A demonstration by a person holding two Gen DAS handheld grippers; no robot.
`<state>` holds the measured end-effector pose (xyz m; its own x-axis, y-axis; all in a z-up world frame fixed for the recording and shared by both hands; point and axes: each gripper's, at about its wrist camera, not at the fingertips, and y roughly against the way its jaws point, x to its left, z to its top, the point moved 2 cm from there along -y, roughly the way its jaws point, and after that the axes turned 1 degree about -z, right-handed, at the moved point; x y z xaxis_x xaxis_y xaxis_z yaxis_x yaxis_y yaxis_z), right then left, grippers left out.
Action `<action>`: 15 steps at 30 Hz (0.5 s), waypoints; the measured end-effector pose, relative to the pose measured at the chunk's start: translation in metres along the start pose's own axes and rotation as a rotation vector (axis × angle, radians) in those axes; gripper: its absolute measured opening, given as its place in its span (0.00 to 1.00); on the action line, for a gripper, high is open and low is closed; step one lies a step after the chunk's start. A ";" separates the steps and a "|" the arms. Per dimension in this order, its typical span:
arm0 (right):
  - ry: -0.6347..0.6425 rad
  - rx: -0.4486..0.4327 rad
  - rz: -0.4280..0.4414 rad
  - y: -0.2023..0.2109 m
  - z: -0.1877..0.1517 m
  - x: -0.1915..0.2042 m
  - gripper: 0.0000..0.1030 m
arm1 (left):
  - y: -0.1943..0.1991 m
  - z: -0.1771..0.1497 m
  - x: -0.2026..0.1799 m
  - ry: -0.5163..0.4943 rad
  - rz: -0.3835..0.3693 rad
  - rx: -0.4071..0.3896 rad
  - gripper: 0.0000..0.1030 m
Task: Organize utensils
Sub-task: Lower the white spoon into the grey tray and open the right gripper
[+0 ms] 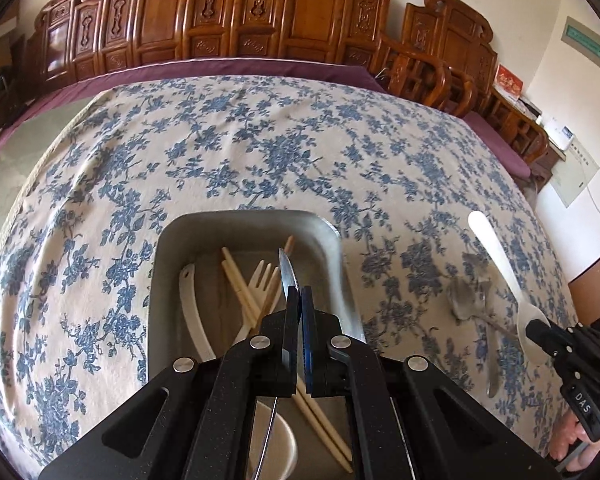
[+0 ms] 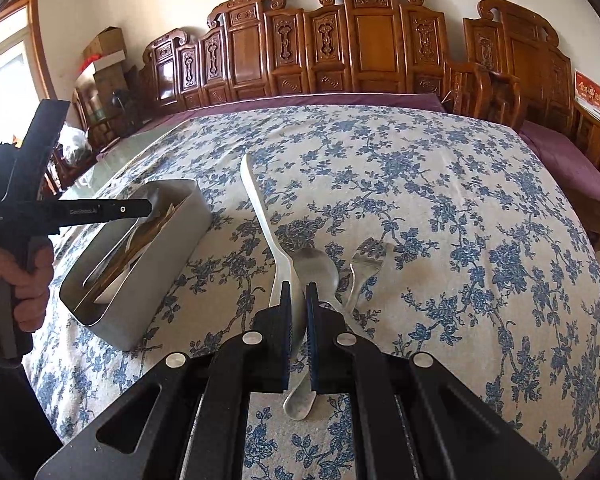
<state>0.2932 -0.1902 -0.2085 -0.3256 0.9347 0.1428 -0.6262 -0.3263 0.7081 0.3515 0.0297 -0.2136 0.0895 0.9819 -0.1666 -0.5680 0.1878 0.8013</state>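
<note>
A: What is the left claw (image 1: 296, 300) gripping?
B: It is clamping tight on a knife (image 1: 287, 272), just above the tin (image 1: 172, 240) holding chopsticks (image 1: 236, 284) and a fork (image 1: 260, 280).
A: And the right claw (image 2: 298, 296)?
B: It is pinching a white spoon (image 2: 260, 204), handle pointing ahead. A metal spoon (image 2: 314, 266) and fork (image 2: 364, 264) are lying on the worktop (image 2: 460, 200) just beyond it.
</note>
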 end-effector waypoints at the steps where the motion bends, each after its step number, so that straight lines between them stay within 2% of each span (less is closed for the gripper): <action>1: 0.003 0.002 0.001 -0.001 0.000 0.001 0.07 | -0.001 0.000 0.002 -0.001 0.007 -0.001 0.01; 11: 0.013 0.001 0.016 0.000 0.000 0.014 0.07 | 0.007 -0.004 0.017 -0.015 0.048 0.003 0.01; 15: 0.023 -0.005 0.040 0.002 0.000 0.028 0.07 | 0.024 -0.011 0.016 -0.056 0.066 -0.030 0.01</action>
<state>0.2822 -0.1647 -0.2030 -0.3666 0.9175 0.1544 -0.6163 -0.3638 0.6984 0.3305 0.0493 -0.2030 0.0963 0.9921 -0.0810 -0.5987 0.1227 0.7915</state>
